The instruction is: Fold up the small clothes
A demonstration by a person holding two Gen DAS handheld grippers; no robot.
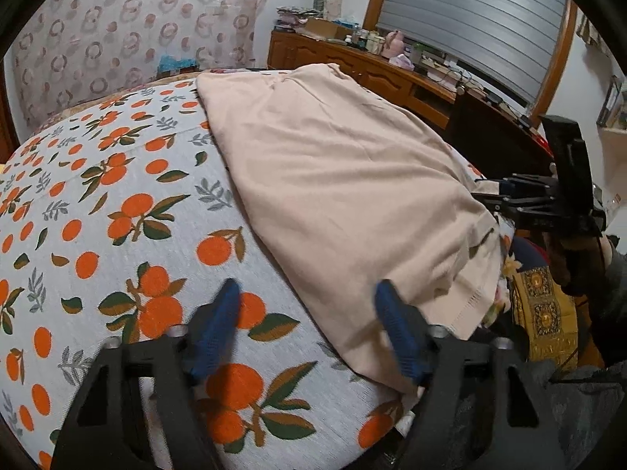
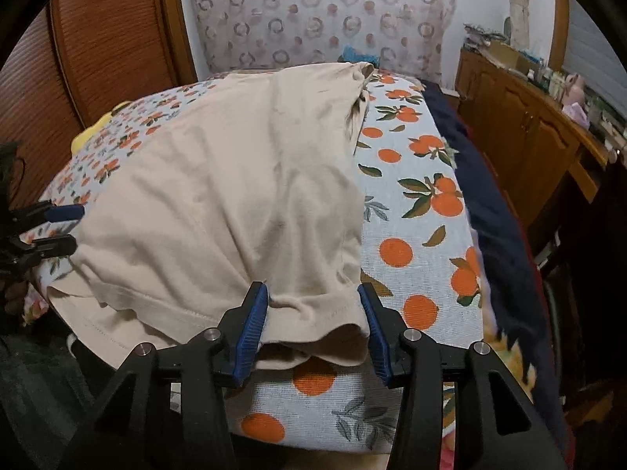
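Note:
A beige garment [image 1: 345, 180] lies spread on the bed's orange-print cover [image 1: 117, 203]. It also shows in the right wrist view [image 2: 235, 196]. My left gripper [image 1: 305, 297] is open at the garment's near left hem corner, its right finger over the cloth edge. My right gripper [image 2: 313, 297] is open, its blue pads on either side of the garment's near right hem corner, which bunches between them. Each gripper shows at the edge of the other's view: the right one [image 1: 505, 196] and the left one [image 2: 66, 227].
A wooden dresser [image 1: 352, 62] with clutter stands beyond the bed on the right. A patterned headboard [image 2: 313, 15] is behind. A dark blue blanket [image 2: 497, 211] lies along the bed's right edge. A wooden shutter [image 2: 98, 58] is at left.

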